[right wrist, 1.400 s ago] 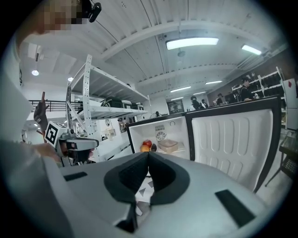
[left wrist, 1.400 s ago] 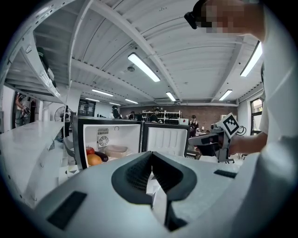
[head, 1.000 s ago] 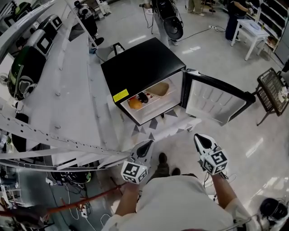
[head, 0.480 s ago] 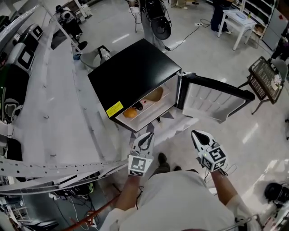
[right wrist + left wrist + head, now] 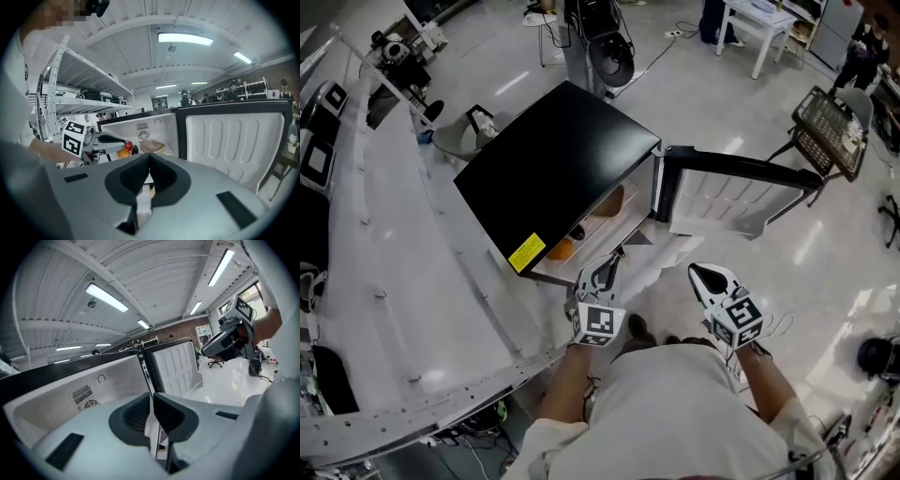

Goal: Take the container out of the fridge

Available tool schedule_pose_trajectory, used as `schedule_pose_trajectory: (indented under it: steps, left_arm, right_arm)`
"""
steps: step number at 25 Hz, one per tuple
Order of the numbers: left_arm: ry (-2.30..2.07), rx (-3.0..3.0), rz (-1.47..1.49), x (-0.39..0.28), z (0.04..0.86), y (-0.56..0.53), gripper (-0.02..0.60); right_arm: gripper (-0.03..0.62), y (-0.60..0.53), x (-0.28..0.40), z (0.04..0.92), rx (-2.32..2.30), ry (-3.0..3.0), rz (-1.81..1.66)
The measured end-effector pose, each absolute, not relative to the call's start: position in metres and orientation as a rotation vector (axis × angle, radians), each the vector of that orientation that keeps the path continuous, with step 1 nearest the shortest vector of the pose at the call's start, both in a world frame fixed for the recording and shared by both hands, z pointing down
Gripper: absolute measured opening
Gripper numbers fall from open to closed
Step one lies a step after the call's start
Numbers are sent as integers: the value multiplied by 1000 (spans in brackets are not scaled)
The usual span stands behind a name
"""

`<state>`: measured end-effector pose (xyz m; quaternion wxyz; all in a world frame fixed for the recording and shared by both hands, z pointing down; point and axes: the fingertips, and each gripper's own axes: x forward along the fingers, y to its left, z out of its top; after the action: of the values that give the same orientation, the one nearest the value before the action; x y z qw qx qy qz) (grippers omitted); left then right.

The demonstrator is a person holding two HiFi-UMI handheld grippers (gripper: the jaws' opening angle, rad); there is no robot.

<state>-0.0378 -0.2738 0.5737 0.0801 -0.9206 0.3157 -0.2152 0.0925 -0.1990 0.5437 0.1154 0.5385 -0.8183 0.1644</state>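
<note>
— Tan, is it, that container [image 5: 152, 147]? What do we make of it?

— Tan all over, low and wide, with rounded corners. We see it best in the right gripper view. It is too small there for us to tell whether it has a lid.

— Where does it sit?

— Inside the black fridge [image 5: 553, 164], on the shelf [image 5: 168, 149] under the round fan grille [image 5: 143, 136] in the white back wall. It is on the side nearest the open door [image 5: 722, 197]. To its left we see a dark thing [image 5: 135, 150], a red fruit [image 5: 128, 145] and an orange fruit [image 5: 123, 153], all close beside one another.

— From our head view?

— Only a tan curve shows, deep in the opening near the hinge side, with the orange fruit at the other end.

— And our tongs?

— Our left gripper [image 5: 607, 265] is pinched together, pad against pad, and holds nothing. It hovers just in front of the fridge's open mouth. Our right gripper [image 5: 698, 274] is the same, with its tips meeting and nothing in them. We hold it in front of the door, above the glossy floor [image 5: 825, 253].

— So neither touches the container?

— Neither does. Both are apart from it, outside the fridge.
</note>
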Motion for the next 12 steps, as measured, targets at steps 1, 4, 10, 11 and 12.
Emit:
schedule_pose_trajectory:
  steps: [1,4,10,11,12]
  left_arm:
    - [925,-2730,-662,-36,577,-280,12]
    - [873,-2662,-717,-32,590,-295,28]
    - [820,-2555,-792,-26,615,-321,47]
    - [803,-2539,-810,-25,622,-325,60]
    - [788,-2523,-826,-24,627,-329,80]
  right_arm:
    - [6,-201,91,545,1582,-2386,478]
    - [6,-207,88,548,1604,-2359,470]
    - [6,-211,85,552,1671,-2315,492]
    - [6,-211,84,552,1682,-2311,497]
    - [6,-211,84,553,1692,-2306,503]
